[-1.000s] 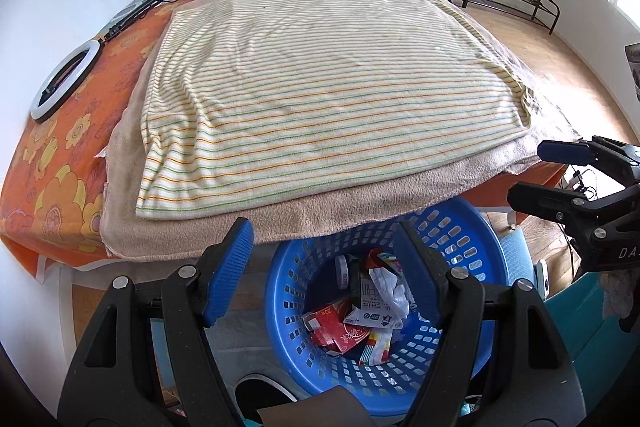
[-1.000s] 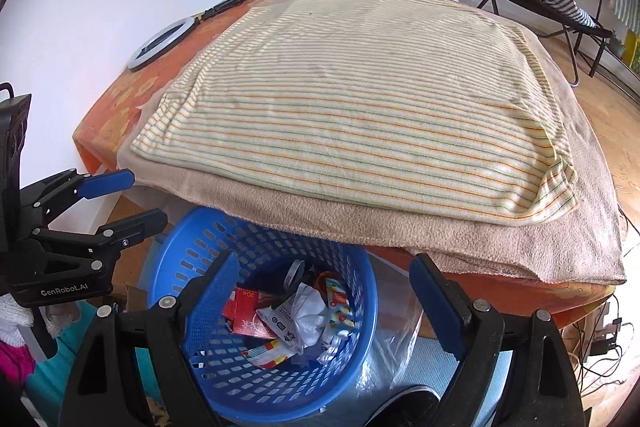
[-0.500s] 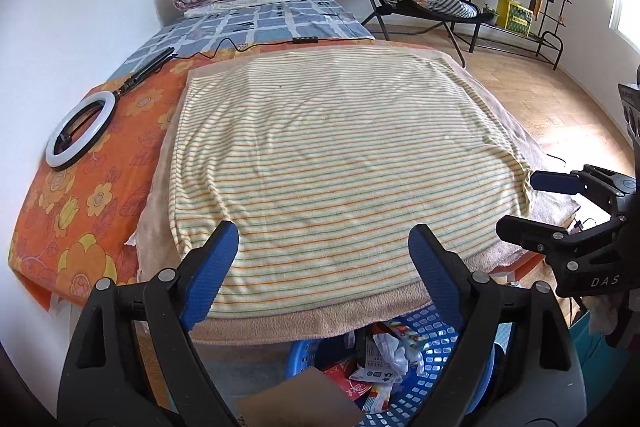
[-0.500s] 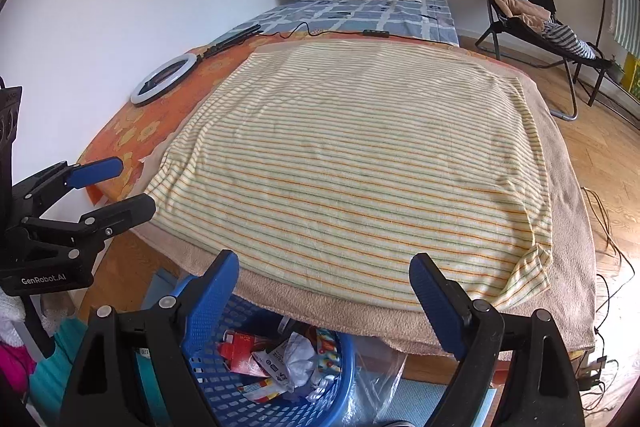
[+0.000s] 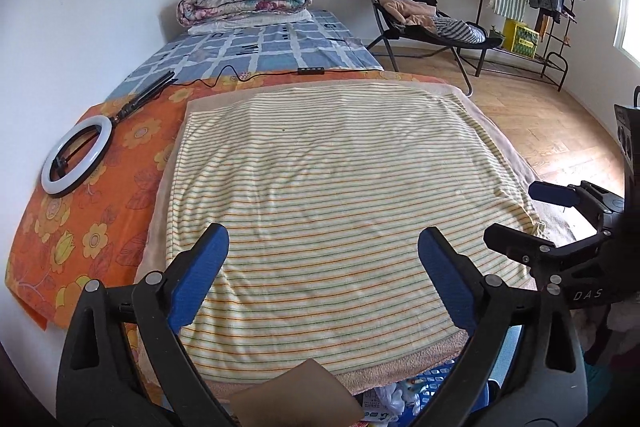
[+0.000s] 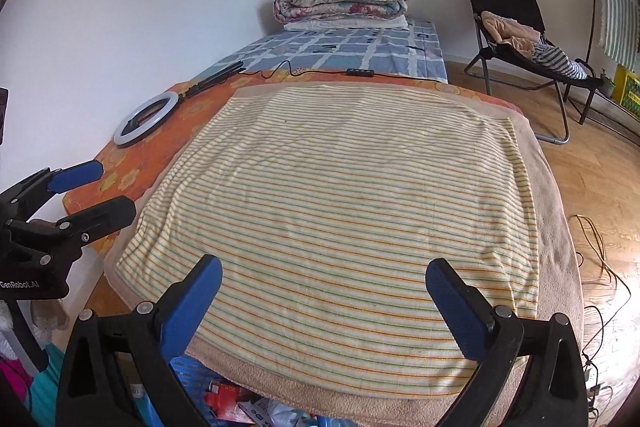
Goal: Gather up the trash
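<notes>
The left gripper [image 5: 322, 259] is being held wide open with nothing between its blue pads, and the right gripper [image 6: 324, 289] is likewise being carried spread to its widest and empty; the jaws of both have just been opening. Both are being pointed down over the near edge of the striped towel [image 5: 332, 195], which is lying flat on a tan blanket [image 6: 556, 211] on the bed. No loose trash is being shown anywhere on the towel or on the orange flowered sheet [image 5: 100, 207] to the left. The blue basket [image 6: 188, 373] is being glimpsed only at the near bottom edge of both views, tucked below the bed's near edge, with wrappers and crumpled paper [image 6: 256, 407] already lying inside it. By these signs the collecting appears to be finished or nearly so, and the step in hand is judged to be a withdrawal and a last check. It is best done with the jaws being kept wide so no fabric is caught, and with the towel, the floor at the right and the area round the ring light [image 5: 76, 157] at the far left being scanned before anything further is reached for.
</notes>
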Demonstrator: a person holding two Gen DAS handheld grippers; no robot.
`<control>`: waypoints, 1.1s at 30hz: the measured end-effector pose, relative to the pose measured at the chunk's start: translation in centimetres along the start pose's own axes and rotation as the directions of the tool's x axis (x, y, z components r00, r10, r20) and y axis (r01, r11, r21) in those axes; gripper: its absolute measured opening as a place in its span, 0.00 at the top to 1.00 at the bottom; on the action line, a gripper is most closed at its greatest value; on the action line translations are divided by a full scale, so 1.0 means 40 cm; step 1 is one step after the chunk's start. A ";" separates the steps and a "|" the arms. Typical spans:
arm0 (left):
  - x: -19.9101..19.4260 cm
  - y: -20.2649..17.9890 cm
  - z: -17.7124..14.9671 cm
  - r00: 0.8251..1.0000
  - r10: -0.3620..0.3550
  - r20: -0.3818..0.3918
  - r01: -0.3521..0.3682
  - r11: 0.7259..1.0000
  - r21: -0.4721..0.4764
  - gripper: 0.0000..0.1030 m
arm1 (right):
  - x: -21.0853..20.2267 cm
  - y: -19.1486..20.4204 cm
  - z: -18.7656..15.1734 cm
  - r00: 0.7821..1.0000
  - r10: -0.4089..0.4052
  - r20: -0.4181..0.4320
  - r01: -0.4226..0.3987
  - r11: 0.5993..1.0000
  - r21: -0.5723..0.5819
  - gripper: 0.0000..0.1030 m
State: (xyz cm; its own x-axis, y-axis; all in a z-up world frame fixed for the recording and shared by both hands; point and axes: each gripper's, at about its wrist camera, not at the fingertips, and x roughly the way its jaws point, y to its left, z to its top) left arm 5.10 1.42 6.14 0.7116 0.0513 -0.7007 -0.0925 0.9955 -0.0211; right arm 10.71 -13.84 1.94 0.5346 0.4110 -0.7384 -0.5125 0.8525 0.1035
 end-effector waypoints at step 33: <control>0.077 0.039 -0.011 0.998 0.023 -0.054 -0.025 0.999 -0.040 0.05 | 0.074 -0.031 0.019 1.000 -0.021 -0.006 0.021 0.995 0.097 0.00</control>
State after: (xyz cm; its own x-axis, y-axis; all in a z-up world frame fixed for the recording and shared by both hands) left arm 6.84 3.08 3.63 0.6705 0.0696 -0.7386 -0.1378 0.9899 -0.0318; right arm 13.44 -13.44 0.15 0.5408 0.3911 -0.7447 -0.4336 0.8883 0.1517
